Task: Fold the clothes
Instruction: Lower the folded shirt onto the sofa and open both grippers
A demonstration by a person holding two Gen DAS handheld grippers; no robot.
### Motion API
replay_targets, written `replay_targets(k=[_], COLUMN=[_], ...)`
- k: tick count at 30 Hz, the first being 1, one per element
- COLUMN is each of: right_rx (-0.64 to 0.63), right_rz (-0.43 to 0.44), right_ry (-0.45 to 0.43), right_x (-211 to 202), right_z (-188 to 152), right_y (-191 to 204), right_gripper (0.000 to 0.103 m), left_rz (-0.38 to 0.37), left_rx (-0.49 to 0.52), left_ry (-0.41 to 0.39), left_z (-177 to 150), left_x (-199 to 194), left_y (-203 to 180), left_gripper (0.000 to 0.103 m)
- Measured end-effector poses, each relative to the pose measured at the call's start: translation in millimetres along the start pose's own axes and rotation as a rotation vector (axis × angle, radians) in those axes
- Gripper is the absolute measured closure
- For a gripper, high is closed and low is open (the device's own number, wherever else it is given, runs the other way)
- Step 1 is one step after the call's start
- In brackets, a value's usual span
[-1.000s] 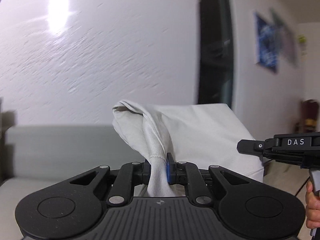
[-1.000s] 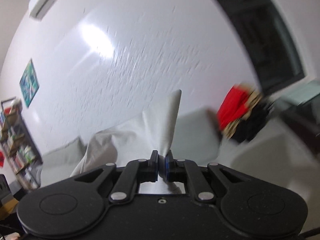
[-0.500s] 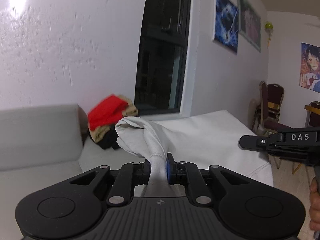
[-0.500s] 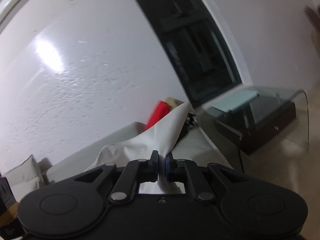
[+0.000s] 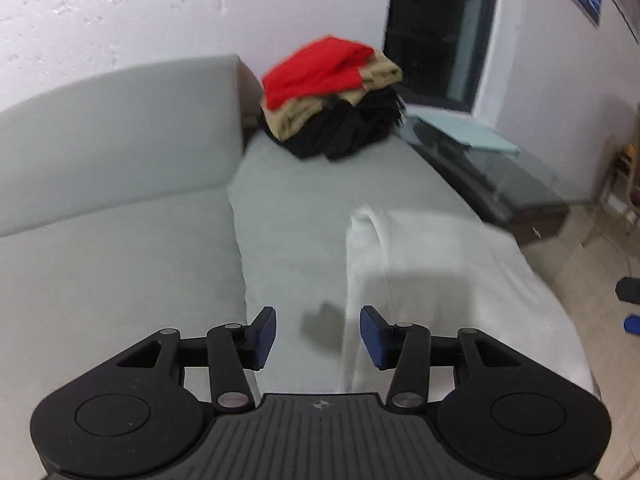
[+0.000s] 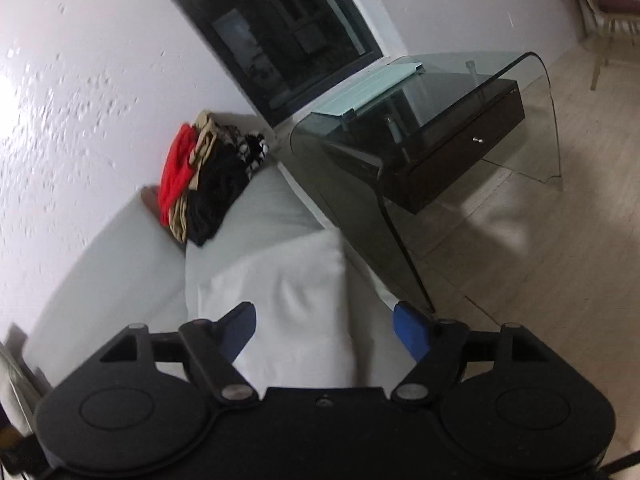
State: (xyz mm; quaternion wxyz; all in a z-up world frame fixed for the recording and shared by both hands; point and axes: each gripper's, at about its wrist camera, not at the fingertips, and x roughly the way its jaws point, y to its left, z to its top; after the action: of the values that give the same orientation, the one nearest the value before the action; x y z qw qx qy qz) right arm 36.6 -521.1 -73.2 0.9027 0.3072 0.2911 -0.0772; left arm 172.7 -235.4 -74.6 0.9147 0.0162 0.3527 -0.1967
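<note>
Both jaws gape empty above white garment (image 5: 440,280), seemingly overhanging sofa (image 5: 120,260) edge.

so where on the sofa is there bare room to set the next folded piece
Bare seat lies between the white garment and the backrest, and on the left cushion. The far corner is crowded by the clothes pile.

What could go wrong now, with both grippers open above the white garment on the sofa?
1. The white garment lies near the sofa seat's front edge, beside the glass table; it may slide off toward the floor.
2. The left gripper and right gripper hold nothing, so the loose fabric may unfold or wrinkle.
3. The pile of clothes looks uneven and could topple.
</note>
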Motion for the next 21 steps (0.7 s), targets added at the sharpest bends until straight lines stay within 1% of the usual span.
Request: replay_targets(k=[2, 4, 6, 7, 9, 10, 12, 15, 17, 18, 19, 20, 21], right_rx=[-0.052, -0.119, -0.225, -0.272, -0.355, -0.388, -0.425, -0.426, -0.402, -0.384, -0.37, -0.355, -0.34], right_rz=[0.008, 0.013, 0.007, 0.001, -0.024, -0.059, -0.112, -0.139, -0.168, -0.181, -0.172, -0.158, -0.142], right_ry=[0.006, 0.004, 0.019, 0.045, 0.107, 0.135, 0.191, 0.263, 0.325, 0.342, 0.336, 0.323, 0.306], right_x=[-5, -7, -1, 6, 21, 27, 31, 14, 2, -3, -9, -16, -24], right_z=[-5, -11, -21, -26, -38, -44, -57, -72, -77, -77, -75, -71, -67], right_y=[7, 18, 37, 45, 56, 57, 53, 43, 40, 40, 42, 47, 51], right_gripper=[0.03, 0.046, 0.081, 0.085, 0.086, 0.086, 0.086, 0.088, 0.086, 0.085, 0.084, 0.077, 0.061], left_rz=[-0.043, -0.063, -0.071, -0.076, -0.092, -0.084, -0.043, 0.04, 0.07, 0.082, 0.089, 0.092, 0.094], left_rx=[-0.008, 0.024, 0.095, 0.13, 0.193, 0.221, 0.27, 0.336, 0.356, 0.363, 0.357, 0.343, 0.334], left_ry=[0.039, 0.065, 0.09, 0.109, 0.164, 0.196, 0.257, 0.338, 0.358, 0.365, 0.368, 0.369, 0.362], left_z=[-2, -5, -6, -5, -11, -17, -32, -45, -49, -51, -51, -50, -48], left_x=[5, 12, 20, 25, 39, 43, 45, 30, 14, 6, -3, -12, -21], left_y=[-7, -21, -42, -50, -63, -66, -71, -73, -74, -75, -75, -74, -74], left_gripper=[0.058, 0.058, 0.058, 0.058, 0.059, 0.059, 0.056, 0.056, 0.056, 0.056, 0.055, 0.05, 0.044])
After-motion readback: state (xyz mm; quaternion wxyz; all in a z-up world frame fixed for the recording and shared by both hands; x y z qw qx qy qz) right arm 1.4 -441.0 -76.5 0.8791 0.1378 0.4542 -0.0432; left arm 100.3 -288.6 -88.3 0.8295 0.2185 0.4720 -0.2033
